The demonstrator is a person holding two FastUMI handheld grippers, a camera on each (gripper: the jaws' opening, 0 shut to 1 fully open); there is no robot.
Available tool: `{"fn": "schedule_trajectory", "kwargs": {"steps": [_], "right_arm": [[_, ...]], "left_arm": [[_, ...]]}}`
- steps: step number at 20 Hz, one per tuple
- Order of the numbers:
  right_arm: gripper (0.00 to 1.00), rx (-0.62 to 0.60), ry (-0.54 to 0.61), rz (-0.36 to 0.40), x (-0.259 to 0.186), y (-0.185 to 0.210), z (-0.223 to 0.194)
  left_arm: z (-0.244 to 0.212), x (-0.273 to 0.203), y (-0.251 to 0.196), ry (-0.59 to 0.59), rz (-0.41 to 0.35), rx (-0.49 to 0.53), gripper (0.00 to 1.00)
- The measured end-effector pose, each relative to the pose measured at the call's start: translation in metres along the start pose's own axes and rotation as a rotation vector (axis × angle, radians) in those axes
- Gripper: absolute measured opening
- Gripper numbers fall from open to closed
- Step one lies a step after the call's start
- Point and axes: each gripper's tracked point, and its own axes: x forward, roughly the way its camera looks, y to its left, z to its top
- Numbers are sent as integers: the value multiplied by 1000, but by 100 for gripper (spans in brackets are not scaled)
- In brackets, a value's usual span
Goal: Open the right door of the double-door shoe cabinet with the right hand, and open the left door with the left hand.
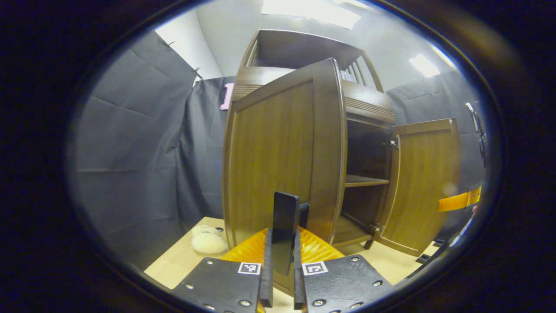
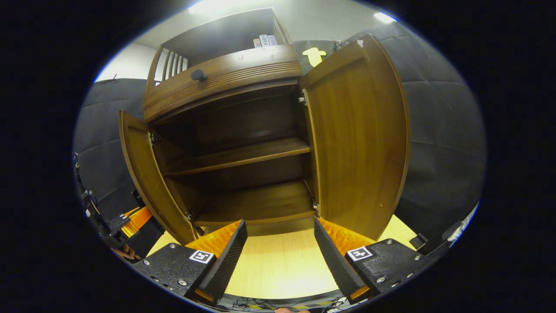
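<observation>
With both doors swung wide, the shoe cabinet (image 2: 234,143) stands open on the counter (image 2: 278,265).
The left gripper (image 1: 282,243) has its jaws clenched on the left door's (image 1: 278,156) handle (image 1: 285,226); the right gripper (image 2: 280,256) hangs released near the right door (image 2: 360,139).

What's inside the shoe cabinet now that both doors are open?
The shoe cabinet holds one bare middle shelf and a bare bottom board; no shoes visible. The dark upper back corners are too shadowed to judge.

left gripper view close behind left door (image 1: 278,161), right gripper view facing cabinet (image 2: 234,148)
</observation>
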Motion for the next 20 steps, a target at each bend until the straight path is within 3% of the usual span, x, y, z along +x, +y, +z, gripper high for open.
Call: {"fn": "schedule_trajectory", "kwargs": {"steps": [4, 5, 6, 8, 11, 12, 13, 14, 16, 20], "right_arm": [[92, -11, 9, 38, 6, 14, -3], [92, -14, 13, 46, 7, 17, -4], [92, -19, 16, 54, 9, 20, -5], [92, -27, 20, 64, 11, 24, -4], [92, -32, 27, 80, 15, 29, -3], [96, -36, 28, 82, 16, 30, -3], [92, -39, 30, 84, 16, 30, -3], [96, -41, 31, 86, 16, 31, -3], [95, -45, 38, 90, 17, 32, -3], [95, -63, 32, 74, 17, 30, 4]], "left_arm": [[-4, -15, 30, 1, 52, 18, 16], [-4, -18, 37, -2, 58, 6, 11], [-3, -29, 45, 1, 80, 1, 16], [-3, -32, 57, -7, 109, 5, 8], [-7, -39, 89, 6, 162, 4, 8], [-11, -41, 99, 8, 172, -4, 8], [-9, -44, 112, 1, 183, -10, 8], [-8, -46, 124, -3, 179, -15, 8], [-14, -47, 142, 12, 159, -29, 2], [-13, -46, 164, 17, 104, 17, 2]]}}
